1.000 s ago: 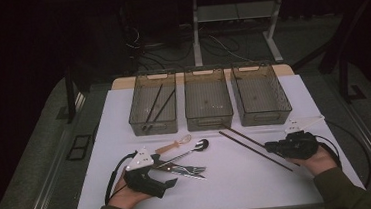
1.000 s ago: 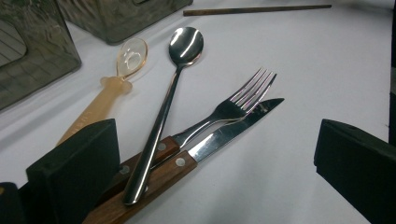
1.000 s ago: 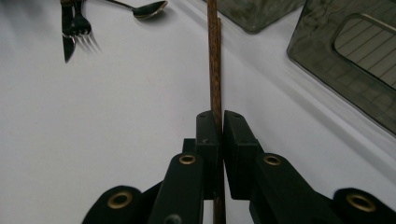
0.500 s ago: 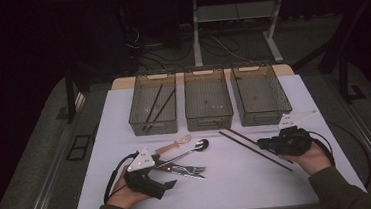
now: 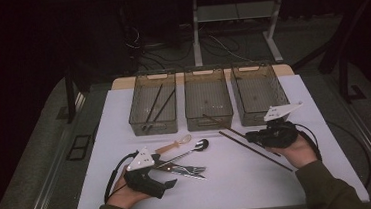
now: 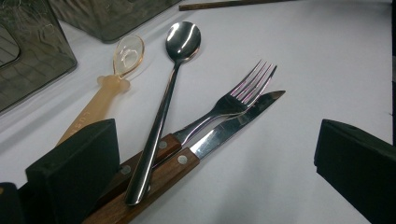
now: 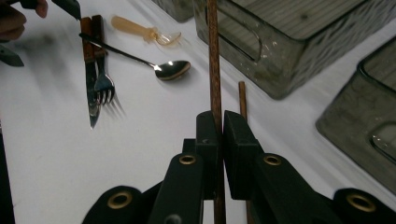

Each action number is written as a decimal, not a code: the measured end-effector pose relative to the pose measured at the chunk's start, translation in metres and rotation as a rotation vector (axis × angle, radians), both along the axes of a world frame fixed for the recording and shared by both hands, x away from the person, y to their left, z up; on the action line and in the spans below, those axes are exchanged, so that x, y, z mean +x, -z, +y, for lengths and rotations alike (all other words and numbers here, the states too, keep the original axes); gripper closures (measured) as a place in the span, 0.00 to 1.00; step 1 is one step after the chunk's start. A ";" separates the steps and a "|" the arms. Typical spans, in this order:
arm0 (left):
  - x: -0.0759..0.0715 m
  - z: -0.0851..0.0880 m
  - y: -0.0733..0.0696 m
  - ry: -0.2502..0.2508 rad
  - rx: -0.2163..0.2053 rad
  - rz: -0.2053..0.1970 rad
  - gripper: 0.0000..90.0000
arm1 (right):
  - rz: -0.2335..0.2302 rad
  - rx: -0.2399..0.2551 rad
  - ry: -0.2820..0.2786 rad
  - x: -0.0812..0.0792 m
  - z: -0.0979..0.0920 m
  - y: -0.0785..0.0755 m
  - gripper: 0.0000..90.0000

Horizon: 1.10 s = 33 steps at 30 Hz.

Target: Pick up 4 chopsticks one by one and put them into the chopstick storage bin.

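One chopstick (image 7: 215, 70) pinched by right gripper (image 7: 222, 122) | left gripper (image 6: 215, 168) spread beside fork (image 6: 233, 100)

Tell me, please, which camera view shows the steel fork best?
The left gripper view: the steel fork lies close and sharp, its tines and wooden handle clear beside the knife. The right gripper view shows it smaller and blurred; in the high view it is a faint sliver among the cutlery.

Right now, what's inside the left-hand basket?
Two dark chopsticks lie slanted inside the left basket. Its tinted walls blur the floor near the front edge, so anything small there can't be told.
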<state>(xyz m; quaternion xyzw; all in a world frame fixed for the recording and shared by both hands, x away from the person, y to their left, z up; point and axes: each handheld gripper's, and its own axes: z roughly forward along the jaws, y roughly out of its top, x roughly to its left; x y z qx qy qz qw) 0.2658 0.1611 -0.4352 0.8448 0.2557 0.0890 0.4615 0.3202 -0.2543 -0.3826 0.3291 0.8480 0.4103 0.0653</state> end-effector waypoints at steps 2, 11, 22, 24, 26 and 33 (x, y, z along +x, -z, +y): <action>0.000 0.000 0.000 0.000 -0.004 0.000 0.00 | -0.003 0.002 -0.002 0.002 0.005 -0.001 0.94; -0.001 -0.001 0.000 0.007 -0.004 -0.001 0.00 | 0.001 0.002 0.011 0.011 0.026 -0.006 0.94; -0.001 -0.002 -0.001 0.008 -0.010 -0.002 0.00 | 0.006 0.019 0.041 0.024 0.047 -0.015 0.94; -0.002 -0.002 -0.001 0.008 -0.009 -0.001 0.00 | 0.005 0.015 0.042 0.027 0.051 -0.017 0.94; -0.002 -0.002 -0.001 0.009 -0.010 0.000 0.00 | 0.007 0.016 0.045 0.029 0.054 -0.018 0.94; -0.002 -0.002 -0.001 0.010 -0.012 -0.003 0.00 | 0.005 0.014 0.054 0.042 0.075 -0.025 0.94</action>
